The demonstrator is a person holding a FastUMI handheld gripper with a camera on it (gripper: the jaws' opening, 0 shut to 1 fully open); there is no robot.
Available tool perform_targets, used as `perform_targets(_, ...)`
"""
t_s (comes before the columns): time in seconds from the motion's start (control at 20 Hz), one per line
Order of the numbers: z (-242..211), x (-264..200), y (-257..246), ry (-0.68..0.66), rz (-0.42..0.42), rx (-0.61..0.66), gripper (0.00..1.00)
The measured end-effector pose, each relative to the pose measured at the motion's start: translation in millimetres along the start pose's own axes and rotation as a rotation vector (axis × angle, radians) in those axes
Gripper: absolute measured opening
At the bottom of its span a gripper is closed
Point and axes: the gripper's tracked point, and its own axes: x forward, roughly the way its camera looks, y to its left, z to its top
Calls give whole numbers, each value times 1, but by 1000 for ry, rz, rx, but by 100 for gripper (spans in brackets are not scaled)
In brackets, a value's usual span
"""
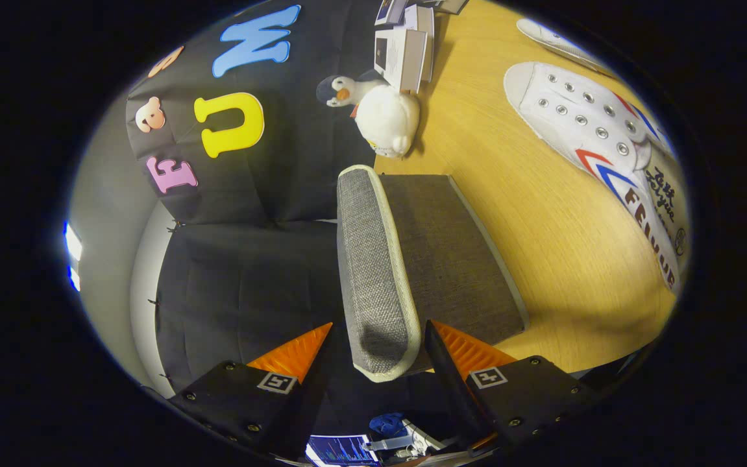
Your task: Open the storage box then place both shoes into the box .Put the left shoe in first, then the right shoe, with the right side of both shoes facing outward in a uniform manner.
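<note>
Gripper: the gripper (376, 350) is rolled sideways, so the wooden table (542, 259) stands on edge beside it; its two fingers are spread apart, one on each side of the box lid's rim, and I cannot tell whether either finger touches it.
Storage box: a grey woven-fabric storage box (457, 259) with pale cream piping sits on the table, its flat top facing the shoes and its front edge pointing at the gripper.
Lid rim: the lighter grey fabric lid edge (373, 272) runs from between the fingers up toward the plush toy; its rounded corner lies in the gap between the fingertips.
Shoes: a white canvas sneaker (594, 143) with metal eyelets and red and blue stripes lies on the table well apart from the box, beyond the fingers; a second white shoe (555, 40) shows partly past it.
Plush toy: a white and grey stuffed penguin (379, 110) with an orange beak lies just beyond the box's far end.
Cartons: small white cardboard boxes (405, 48) stand just behind the penguin.
</note>
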Motion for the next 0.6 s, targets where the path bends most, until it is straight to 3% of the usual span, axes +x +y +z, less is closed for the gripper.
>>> perform_targets(0.05, 0, 3, -6, -4, -32, -24, 82)
perform_targets(0.15, 10, 1, -5, -39, -37, 5, 41)
perform_targets(0.25, 14, -1, -5, -47, -31, 31, 28)
perform_targets(0.4, 9, -5, -1, -21, -35, -43, 23)
perform_targets(0.45, 18, -2, 5, -78, -30, -62, 23)
perform_targets(0.5, 25, 0, 8, -90, -39, -79, 1)
perform_targets(0.6, 21, -7, 12, -68, -67, -126, 0)
